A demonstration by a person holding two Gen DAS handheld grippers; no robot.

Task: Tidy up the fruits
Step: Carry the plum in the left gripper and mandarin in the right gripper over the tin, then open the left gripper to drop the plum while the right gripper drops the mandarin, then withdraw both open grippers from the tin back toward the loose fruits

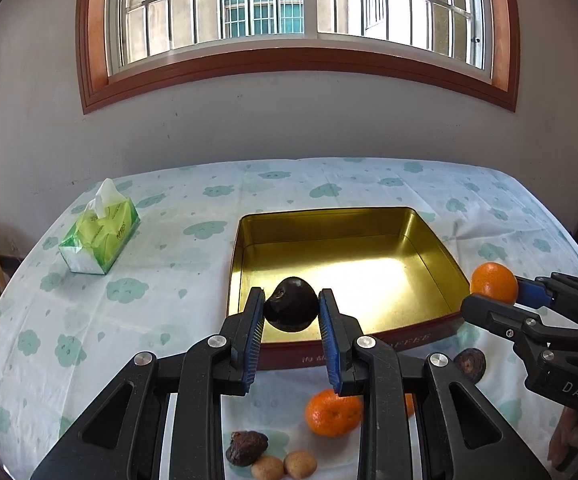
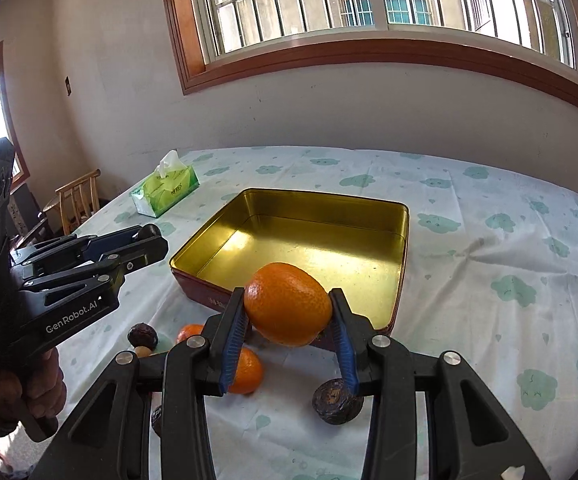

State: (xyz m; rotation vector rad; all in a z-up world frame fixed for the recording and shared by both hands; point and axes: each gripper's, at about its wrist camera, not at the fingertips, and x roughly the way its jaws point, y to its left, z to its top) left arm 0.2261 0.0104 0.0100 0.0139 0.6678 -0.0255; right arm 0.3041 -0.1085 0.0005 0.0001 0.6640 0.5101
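Observation:
My left gripper (image 1: pixel 291 307) is shut on a dark wrinkled fruit (image 1: pixel 291 304) and holds it above the near edge of the gold tin tray (image 1: pixel 425 240). My right gripper (image 2: pixel 287 308) is shut on an orange (image 2: pixel 287 304) above the tray's near right corner (image 2: pixel 403 216); it also shows in the left wrist view (image 1: pixel 494 282). On the cloth in front of the tray lie another orange (image 1: pixel 332 412), a dark fruit (image 1: pixel 247 448), two small tan fruits (image 1: pixel 283 466) and a dark fruit (image 1: pixel 470 364). The left gripper's fingertips (image 2: pixel 151 236) show at the left of the right wrist view.
A green tissue pack (image 1: pixel 99 236) stands at the back left of the table. The table has a white cloth with green cloud prints (image 2: pixel 509 240). A wooden chair (image 2: pixel 77 196) stands beyond the left edge. A wall and window are behind.

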